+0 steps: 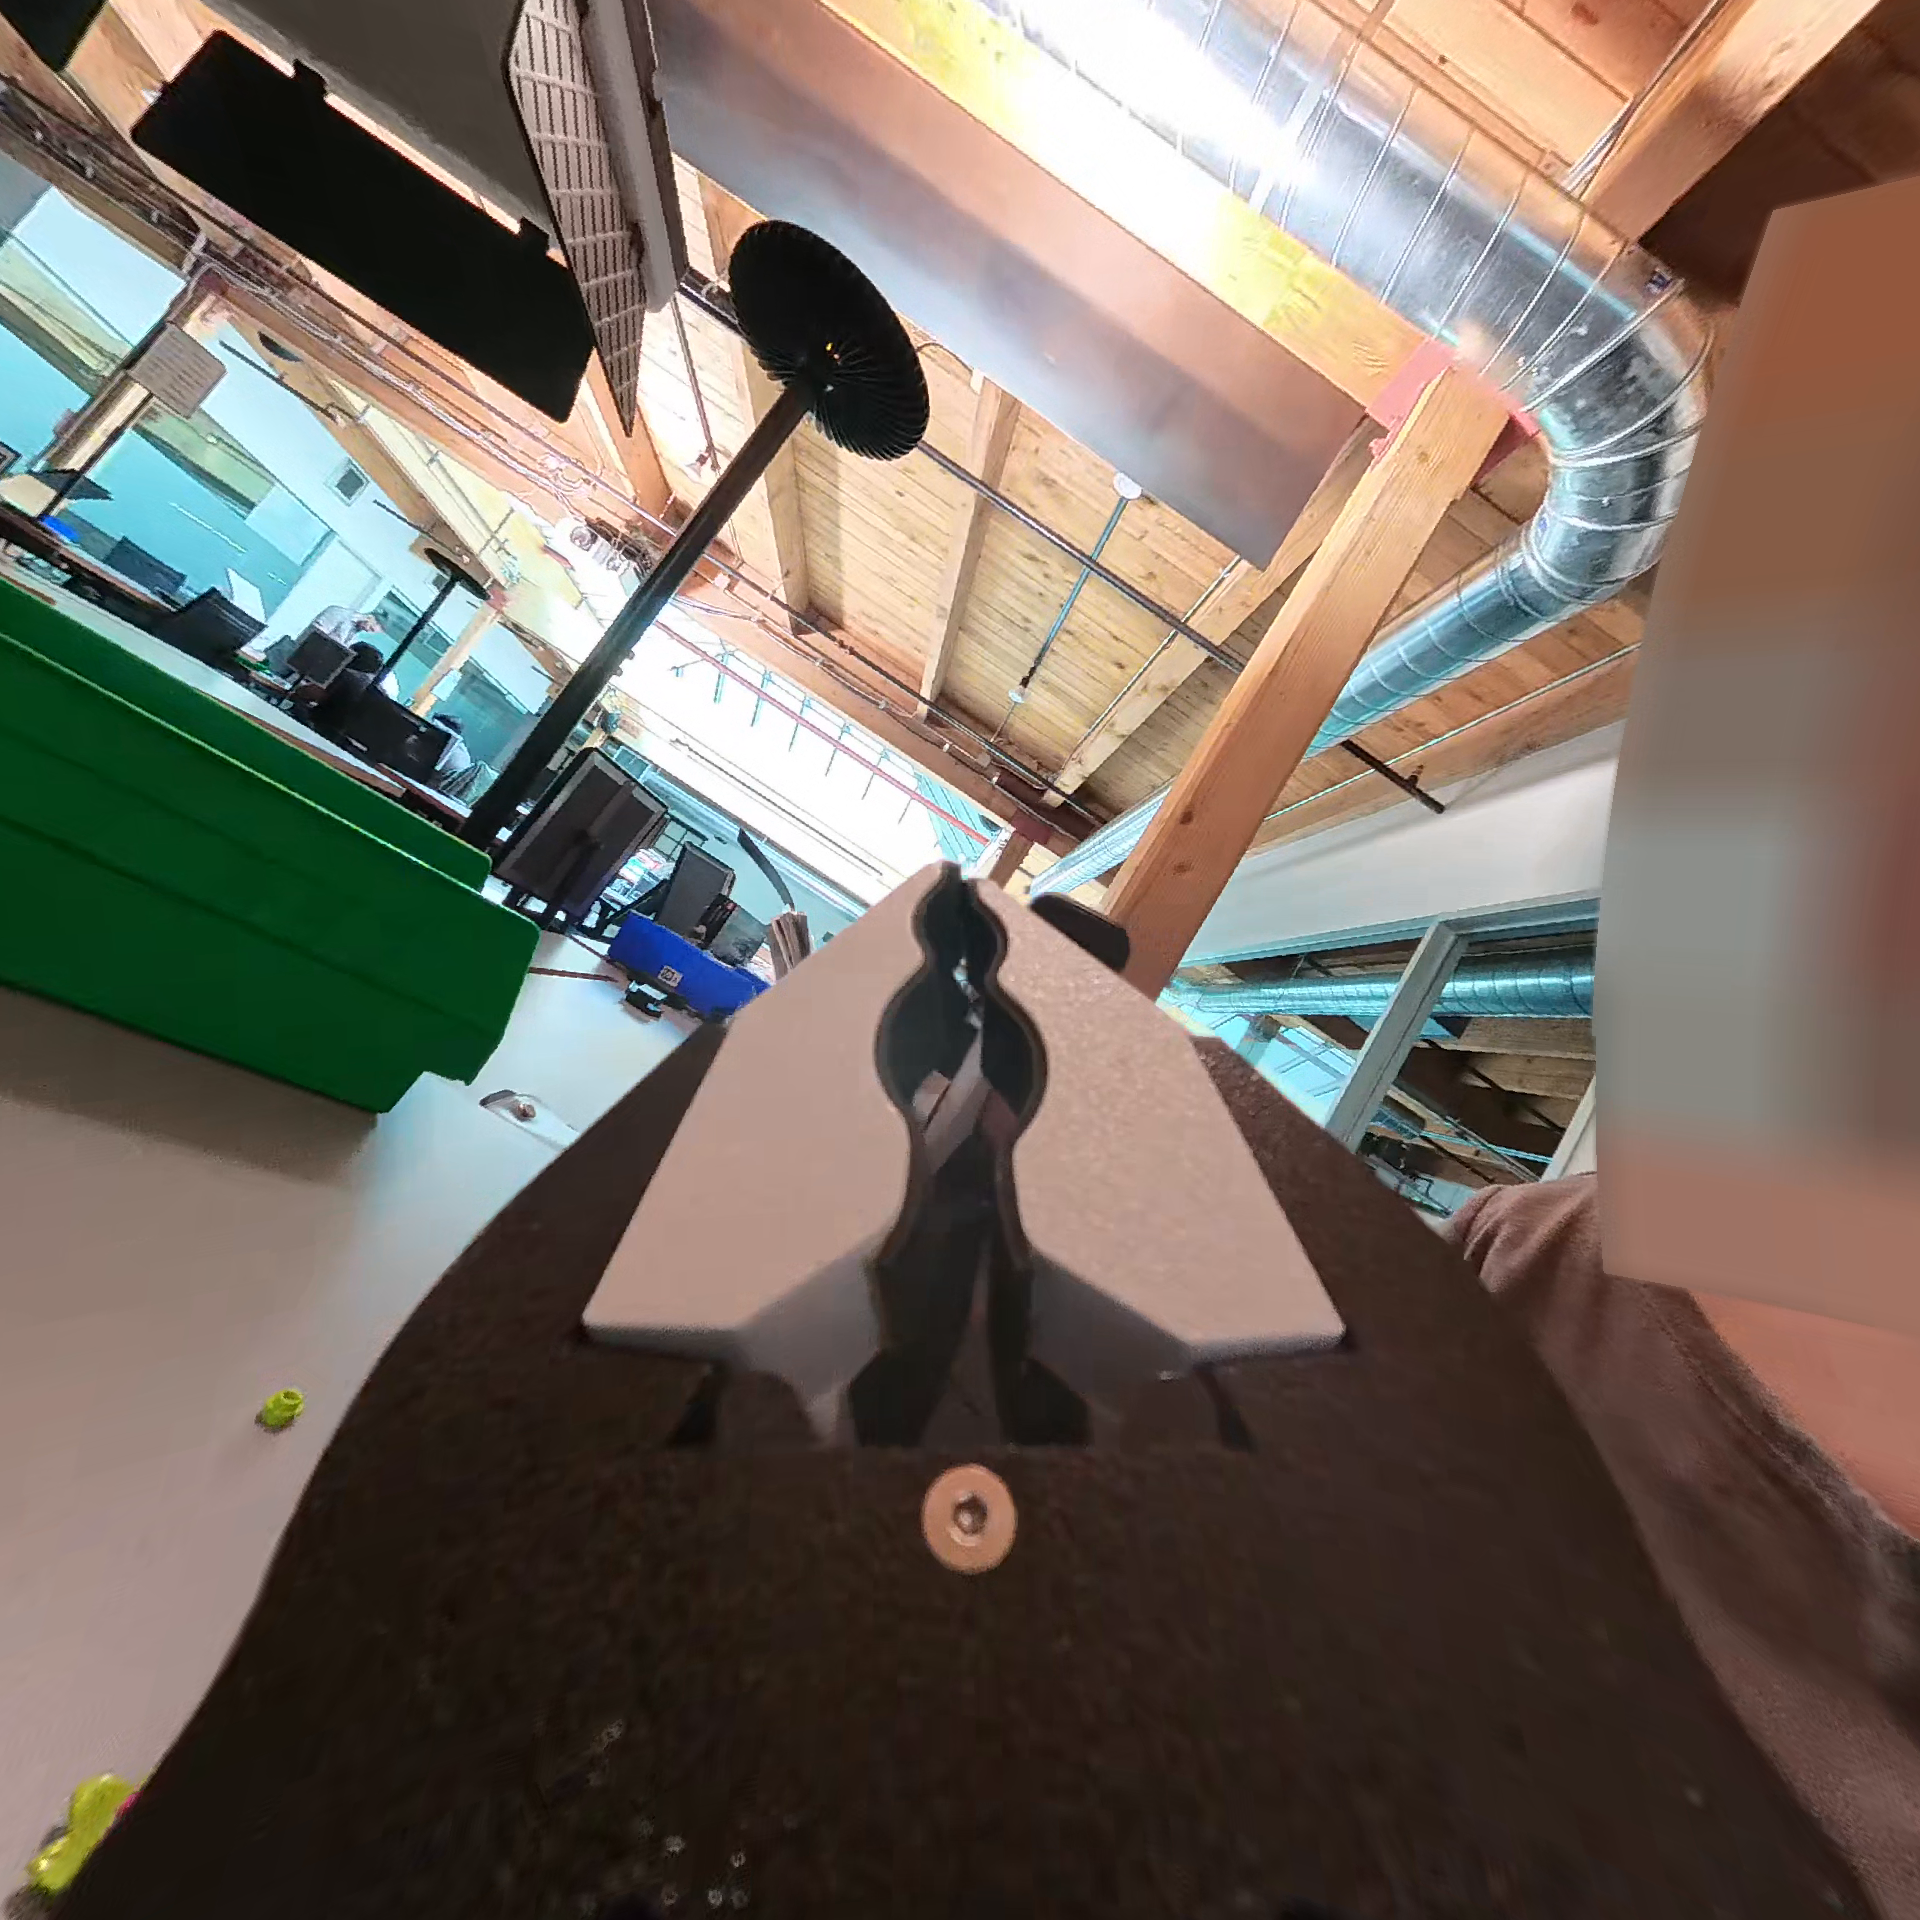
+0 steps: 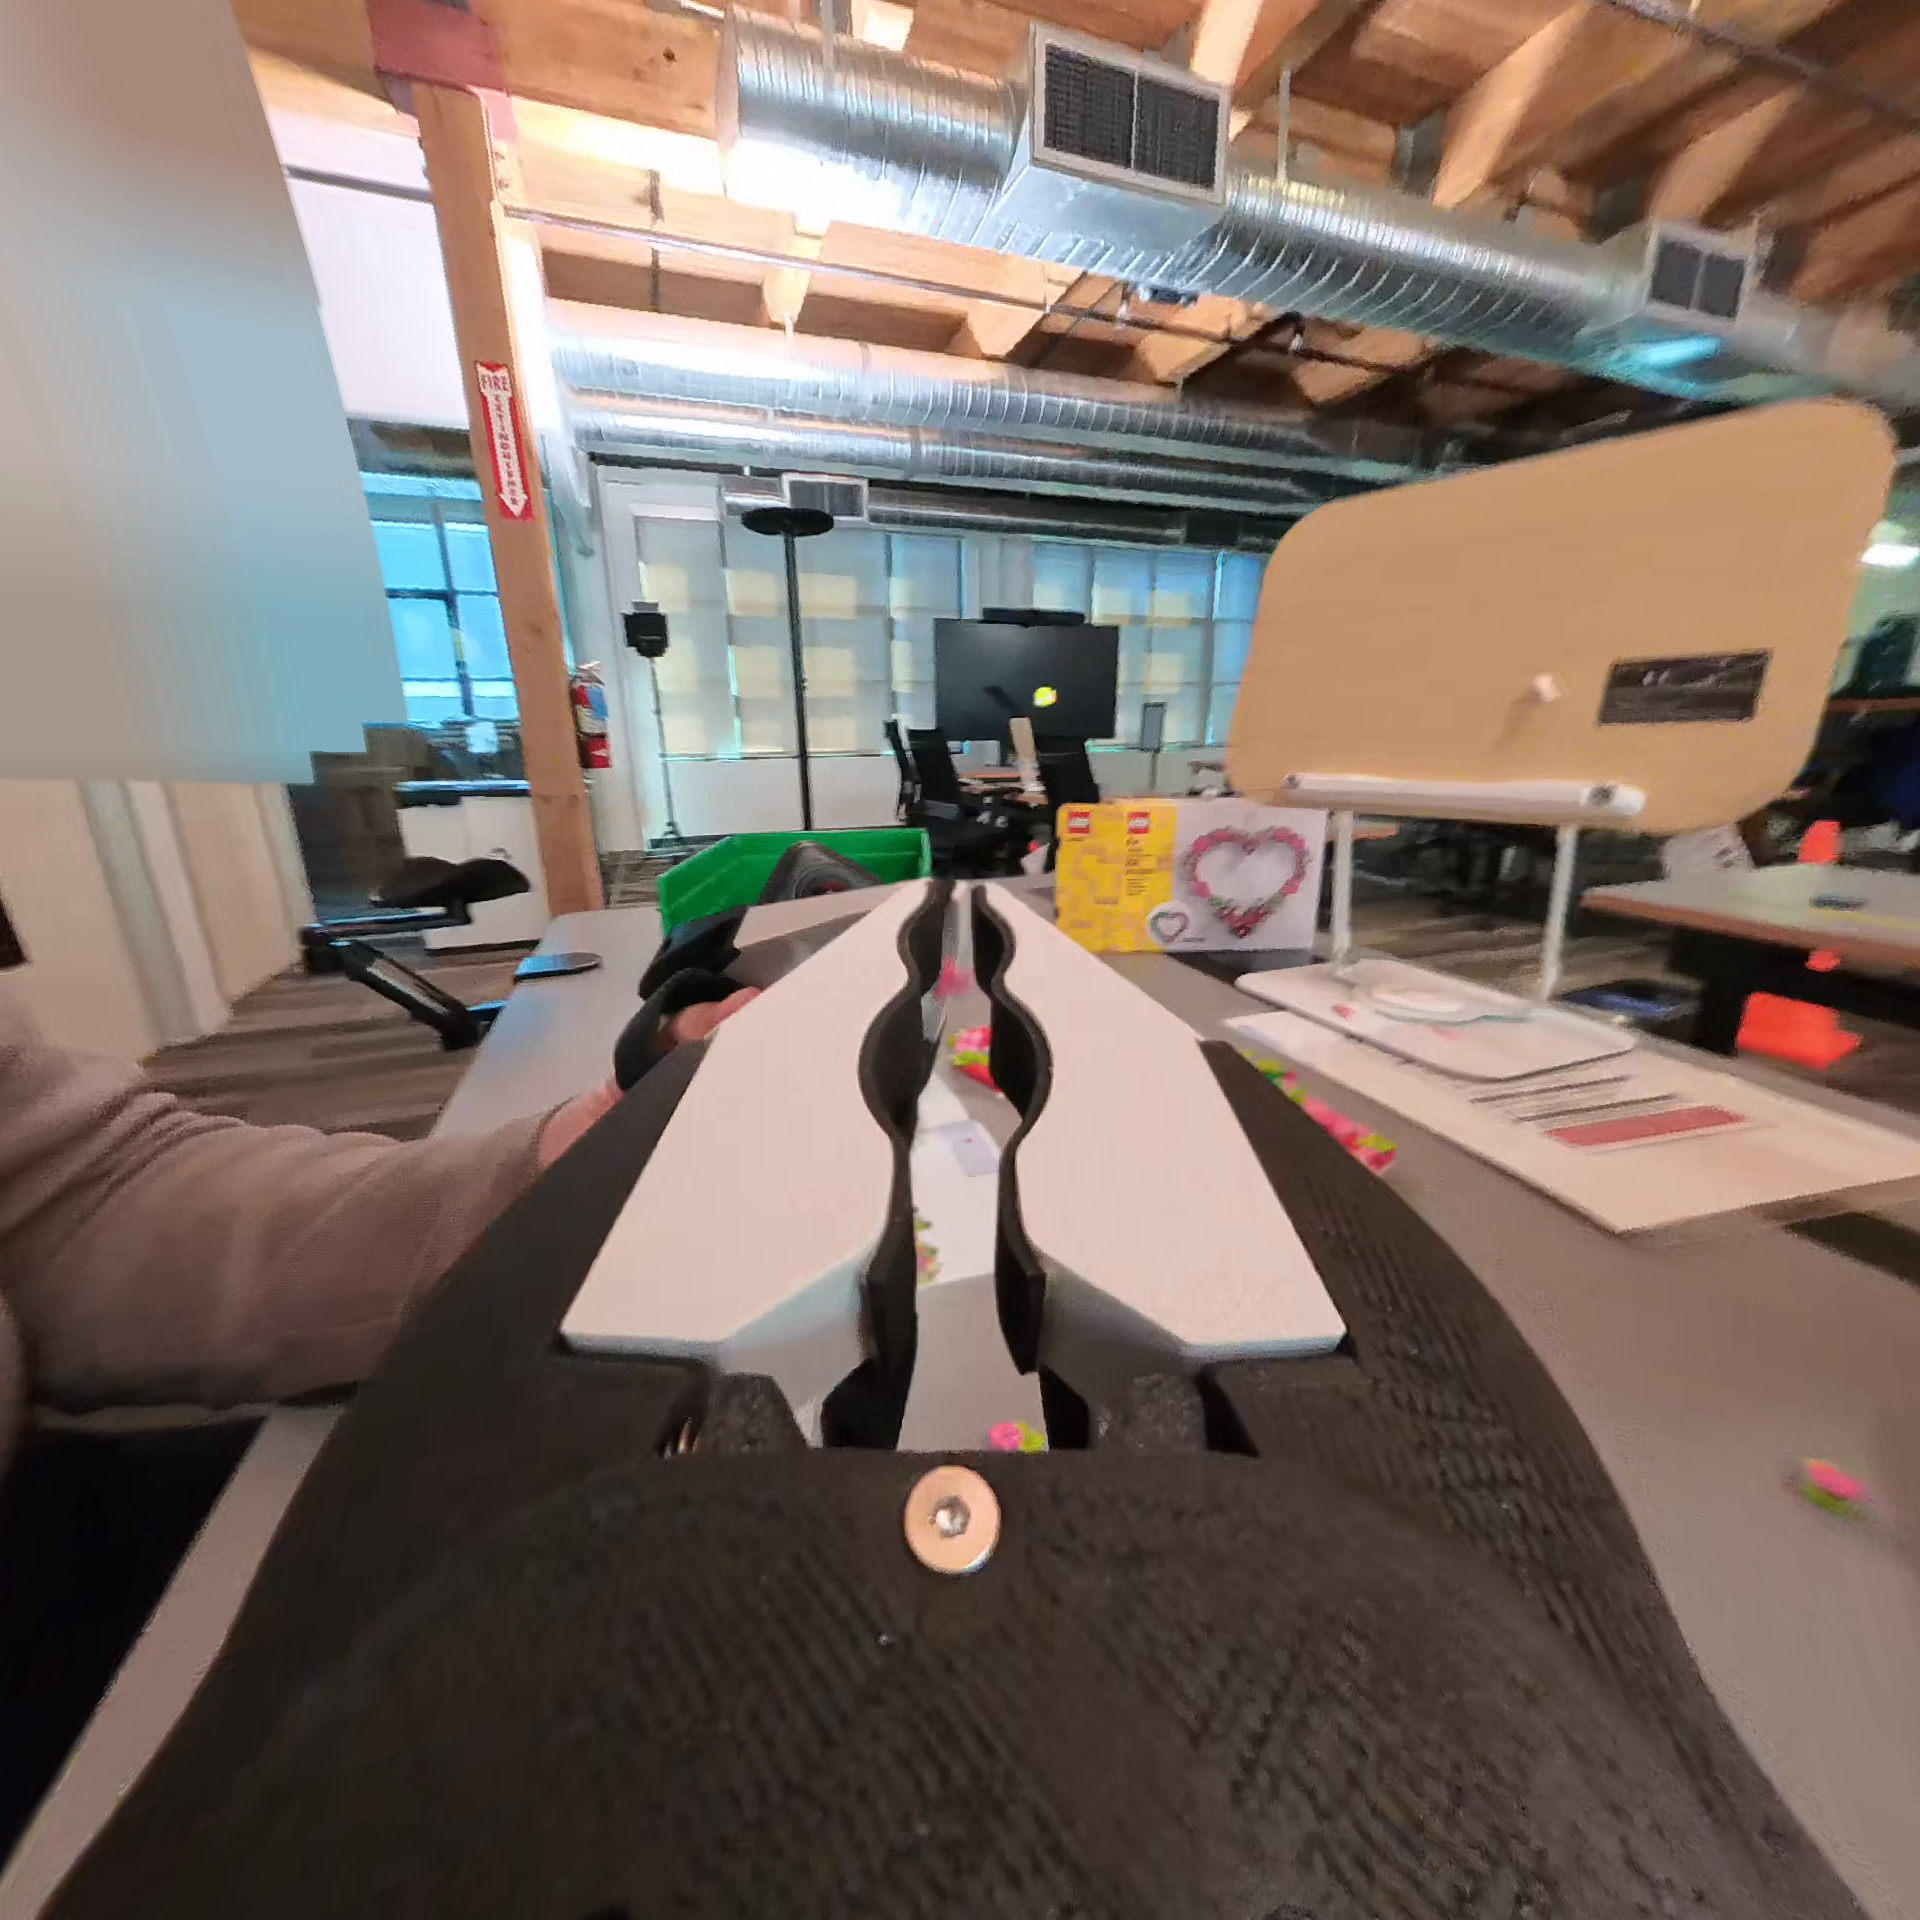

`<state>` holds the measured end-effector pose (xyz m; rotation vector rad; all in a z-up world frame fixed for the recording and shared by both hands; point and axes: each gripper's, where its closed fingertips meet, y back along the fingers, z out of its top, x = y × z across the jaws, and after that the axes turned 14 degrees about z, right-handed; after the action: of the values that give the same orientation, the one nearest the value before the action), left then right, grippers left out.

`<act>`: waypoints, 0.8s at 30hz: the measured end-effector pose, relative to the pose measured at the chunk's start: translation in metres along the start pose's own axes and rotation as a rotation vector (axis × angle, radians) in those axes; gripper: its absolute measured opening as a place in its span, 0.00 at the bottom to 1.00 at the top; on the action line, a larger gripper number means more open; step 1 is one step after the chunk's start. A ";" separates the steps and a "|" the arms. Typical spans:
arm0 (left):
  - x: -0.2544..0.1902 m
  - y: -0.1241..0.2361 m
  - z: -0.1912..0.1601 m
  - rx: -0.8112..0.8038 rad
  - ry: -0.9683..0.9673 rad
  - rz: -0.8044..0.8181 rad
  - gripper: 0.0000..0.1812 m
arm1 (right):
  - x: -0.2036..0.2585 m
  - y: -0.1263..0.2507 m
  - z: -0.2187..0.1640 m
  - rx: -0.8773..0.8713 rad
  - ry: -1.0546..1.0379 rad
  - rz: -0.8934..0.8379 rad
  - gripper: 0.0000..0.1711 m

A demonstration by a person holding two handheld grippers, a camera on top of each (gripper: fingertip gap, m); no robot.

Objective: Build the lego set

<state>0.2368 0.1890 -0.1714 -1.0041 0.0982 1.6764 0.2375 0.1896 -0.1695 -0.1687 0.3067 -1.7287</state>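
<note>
My left gripper (image 1: 961, 888) points up toward the ceiling, and its jaws are closed at the tip with nothing visible between them. Small lime green Lego pieces (image 1: 281, 1408) lie on the grey table (image 1: 156, 1247) at its lower left. My right gripper (image 2: 961, 899) is level above the table, with a narrow empty gap between its jaws. Pink and green Lego pieces (image 2: 977, 1044) lie on the table beyond it, with more to the right (image 2: 1340, 1127) and below it (image 2: 1013, 1439). The Lego box (image 2: 1184, 878) stands at the far edge.
A green bin (image 1: 208, 883) stands on the table's left side and also shows in the right wrist view (image 2: 717, 878). A wooden board on a white stand (image 2: 1558, 623) and instruction sheets (image 2: 1558, 1132) sit at the right. A person's sleeved arm (image 2: 208, 1226) reaches in from the left. The grippers are tip to tip, or close to it.
</note>
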 end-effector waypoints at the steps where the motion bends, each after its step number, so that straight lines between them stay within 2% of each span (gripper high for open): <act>1: -0.001 0.000 0.000 -0.001 -0.002 -0.006 0.00 | -0.001 0.000 -0.003 0.003 -0.034 0.012 0.01; 4: 0.001 0.000 0.000 0.001 -0.012 0.002 0.00 | -0.003 0.000 -0.009 0.009 -0.086 0.029 0.01; 7: 0.011 0.001 0.001 0.005 -0.067 0.069 0.00 | -0.010 0.003 -0.016 0.066 -0.053 0.004 0.01; 11: 0.037 0.012 0.015 -0.030 -0.290 0.287 0.00 | -0.031 0.015 -0.044 0.234 0.013 -0.081 0.01; 15: 0.056 0.036 0.048 -0.149 -0.568 0.528 0.00 | -0.041 0.022 -0.077 0.409 0.180 -0.149 0.01; 19: 0.053 0.068 0.084 -0.240 -0.673 0.648 0.00 | -0.022 0.009 -0.105 0.547 0.261 -0.053 0.01; 21: 0.053 0.086 0.094 -0.207 -0.700 0.704 0.00 | -0.008 0.001 -0.114 0.602 0.298 0.009 0.01; 24: 0.059 0.111 0.093 -0.074 -0.678 0.799 0.05 | 0.008 -0.007 -0.127 0.669 0.317 0.075 0.01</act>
<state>0.0923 0.2417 -0.1968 -0.3951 -0.0212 2.6889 0.1930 0.1966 -0.2891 0.5994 -0.0487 -1.6918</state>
